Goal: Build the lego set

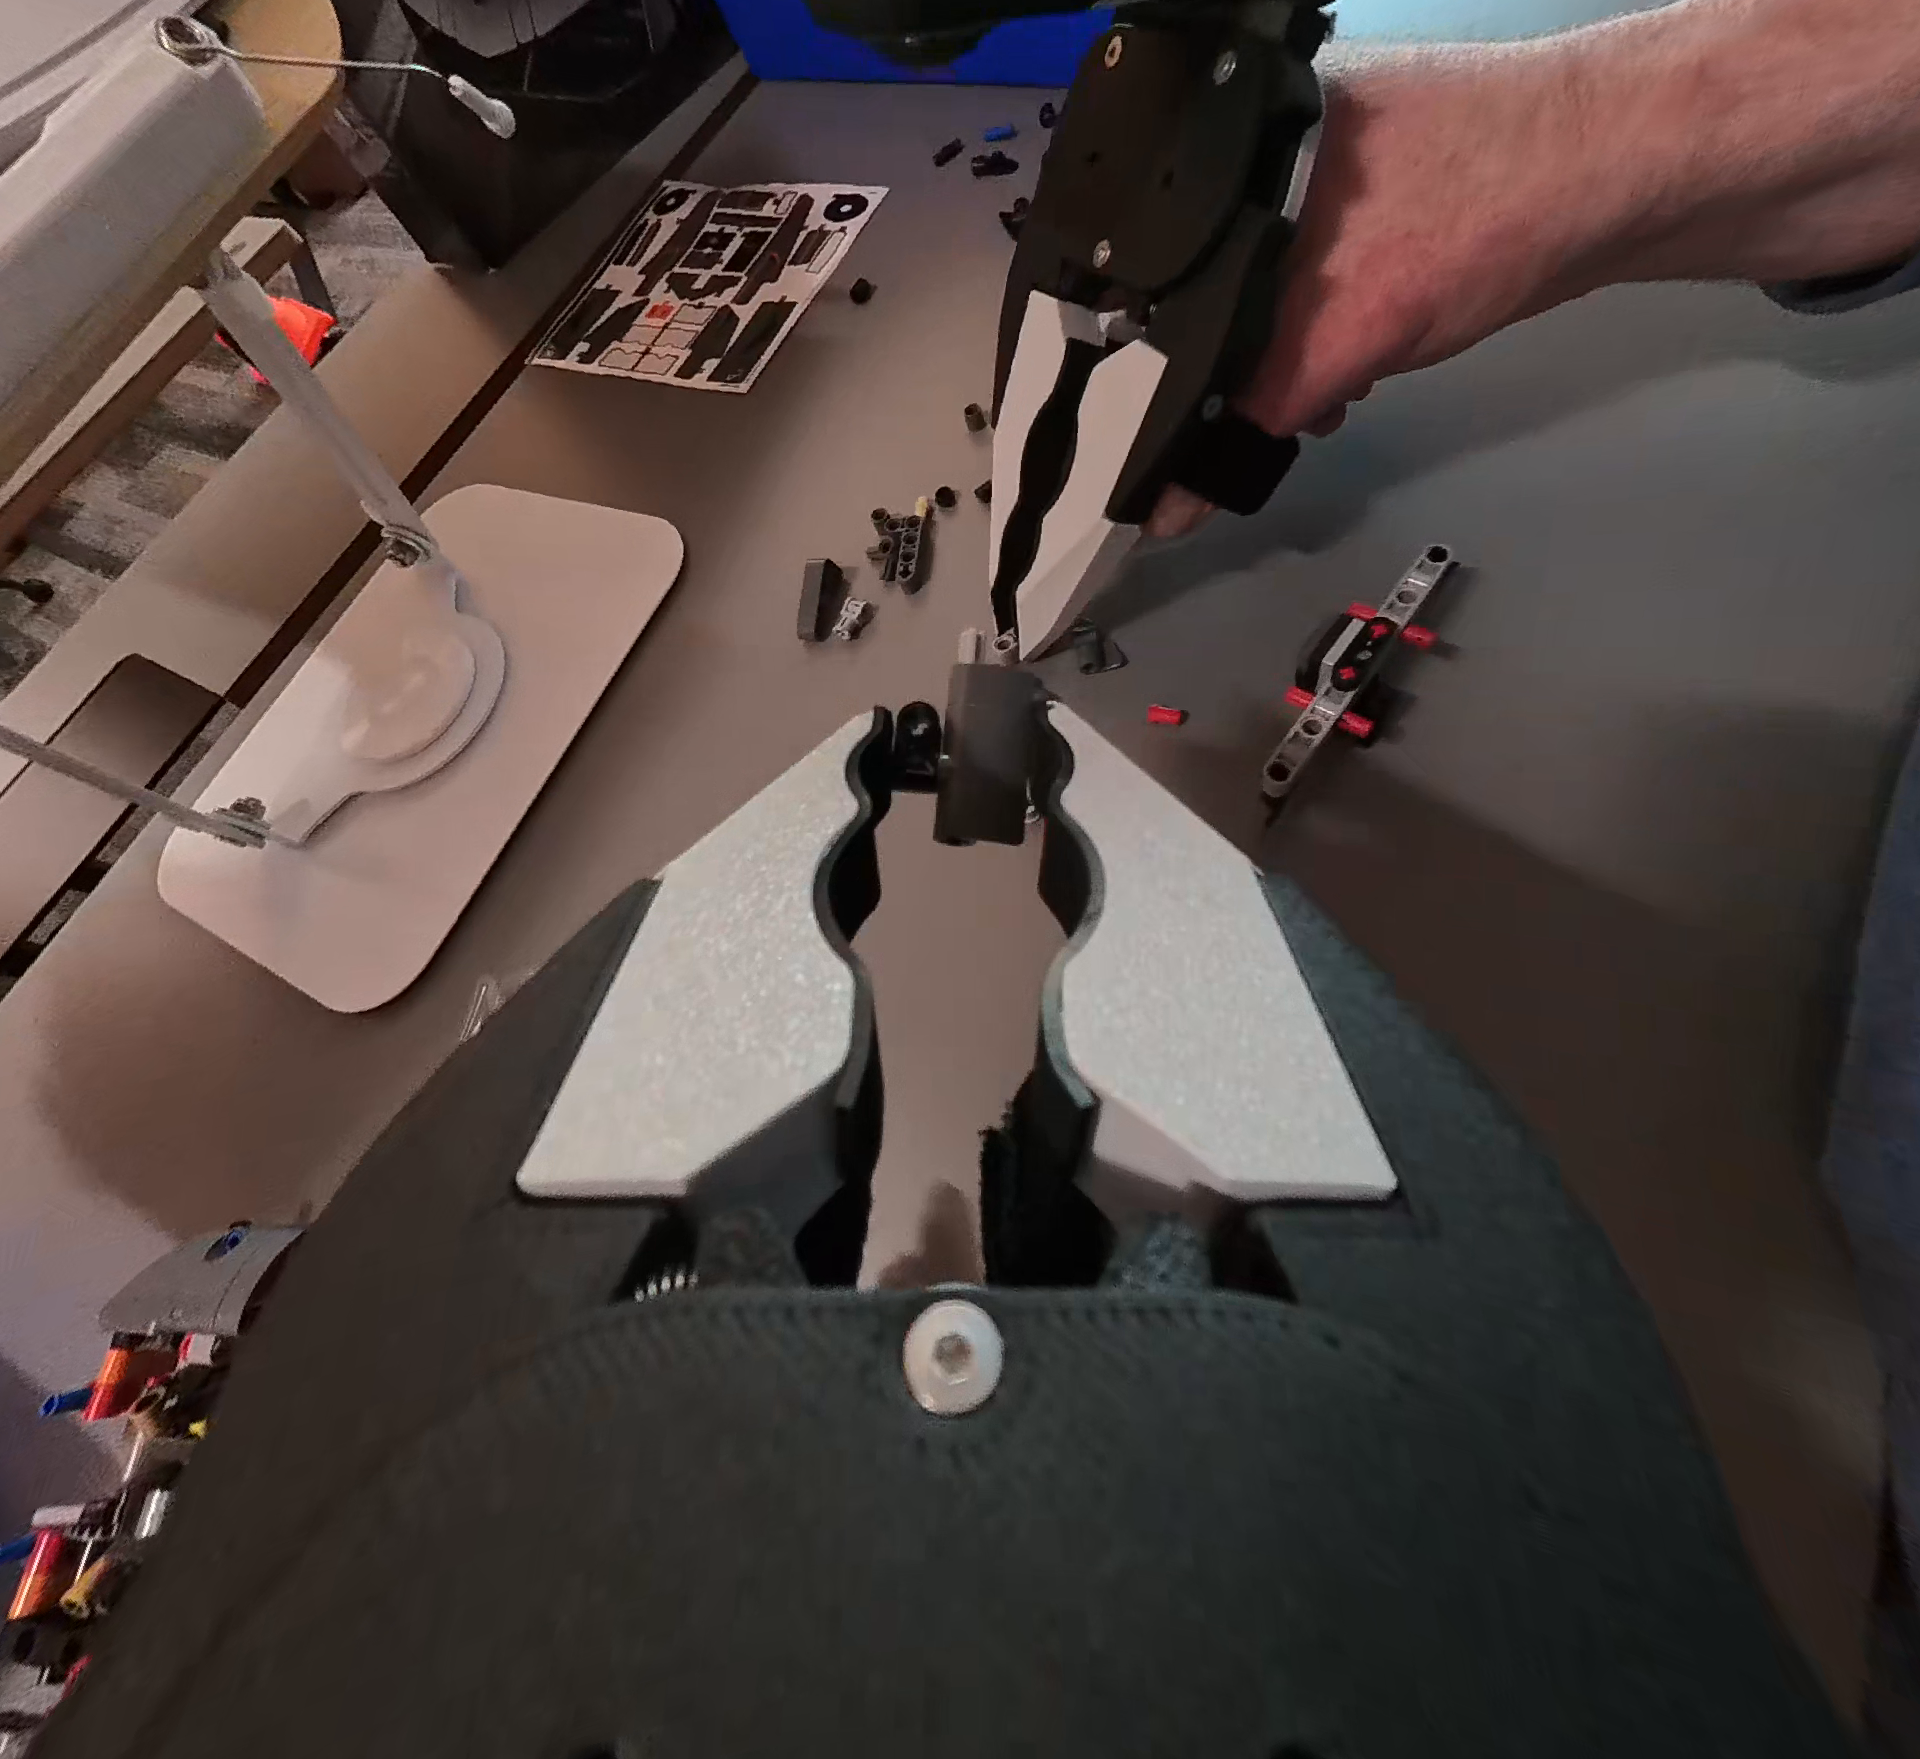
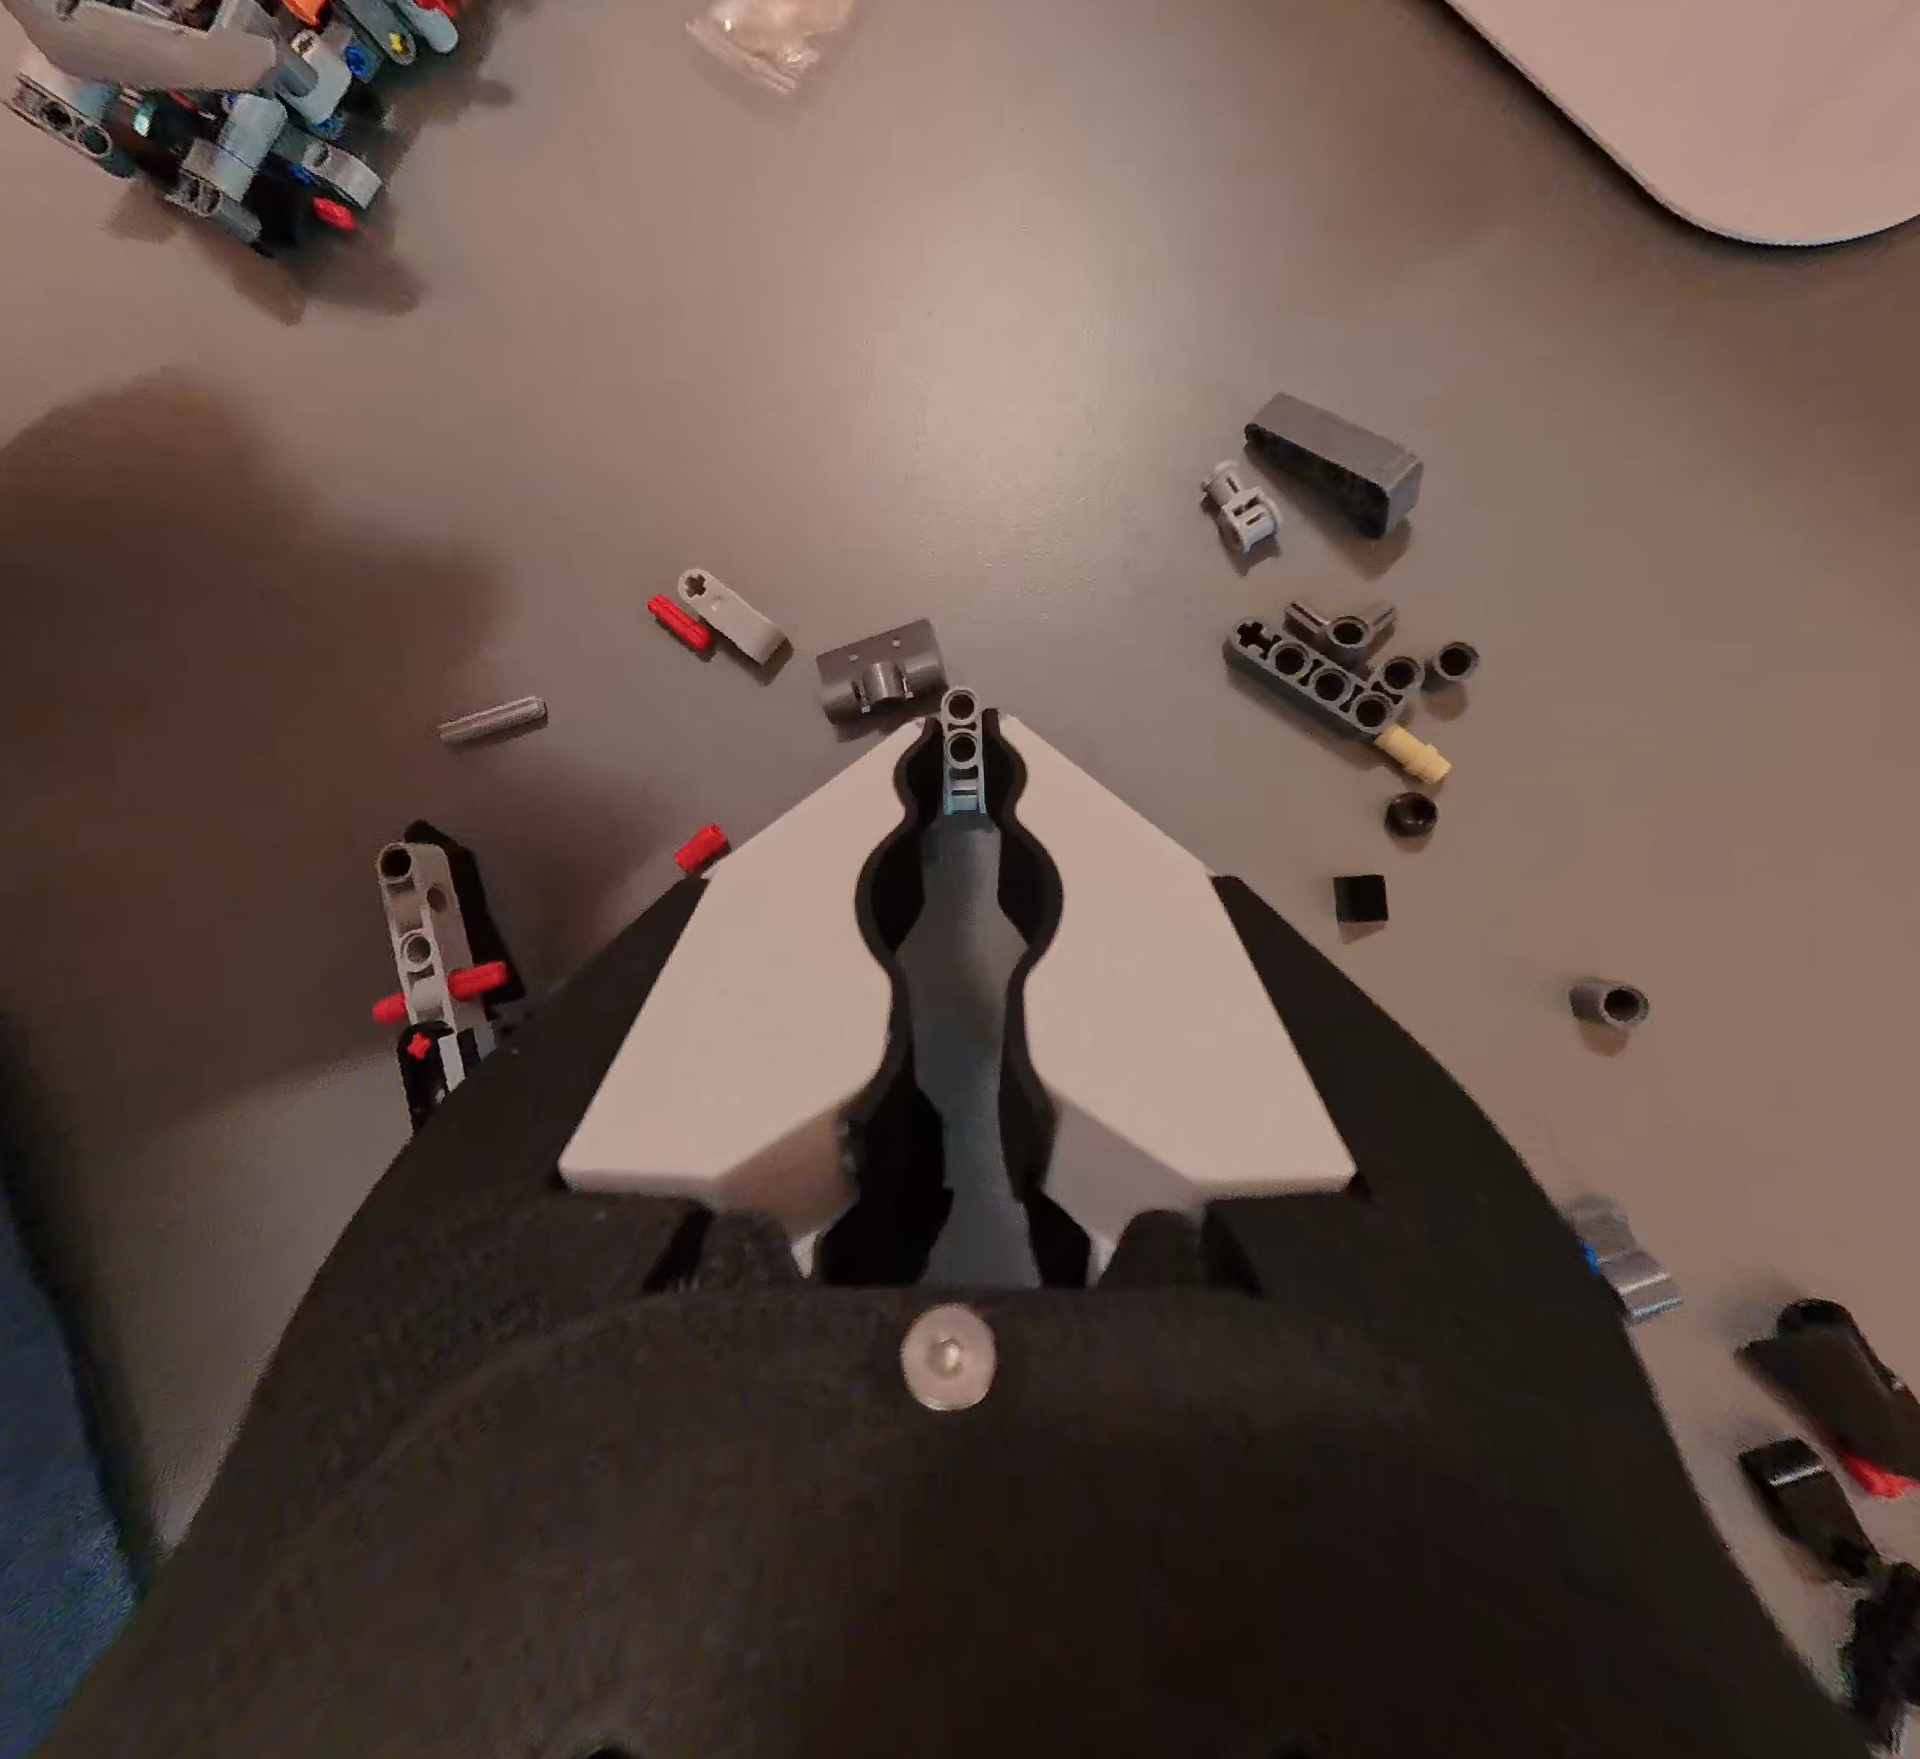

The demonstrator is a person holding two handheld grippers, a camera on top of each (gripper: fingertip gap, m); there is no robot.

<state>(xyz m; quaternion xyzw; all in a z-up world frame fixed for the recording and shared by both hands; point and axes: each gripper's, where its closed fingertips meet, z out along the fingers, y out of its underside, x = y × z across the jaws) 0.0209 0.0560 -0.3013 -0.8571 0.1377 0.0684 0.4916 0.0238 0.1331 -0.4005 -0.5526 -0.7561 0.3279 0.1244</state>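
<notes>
In the left wrist view my left gripper (image 1: 966, 733) is shut on a dark grey lego block (image 1: 982, 774) with a black connector (image 1: 916, 730) on its left side, held above the table. My right gripper (image 1: 1013, 644) points down from above, held by a hand (image 1: 1507, 203). It is shut on a small light grey pin connector (image 2: 961, 753), whose tip shows just over the block (image 1: 987, 644); I cannot tell whether they touch. In the right wrist view, beyond the right gripper (image 2: 961, 722), a dark grey clip piece (image 2: 883, 670) lies on the table. The left gripper does not show there.
A grey beam assembly with red pins (image 1: 1361, 670) lies to the right, also in the right wrist view (image 2: 426, 961). Loose grey and black parts (image 2: 1330, 670), a sticker sheet (image 1: 717, 286), a lamp base (image 1: 436, 733) and the partly built model (image 2: 239, 16) are on the table. The tips of one gripper are about 12 cm away from the tips of the other.
</notes>
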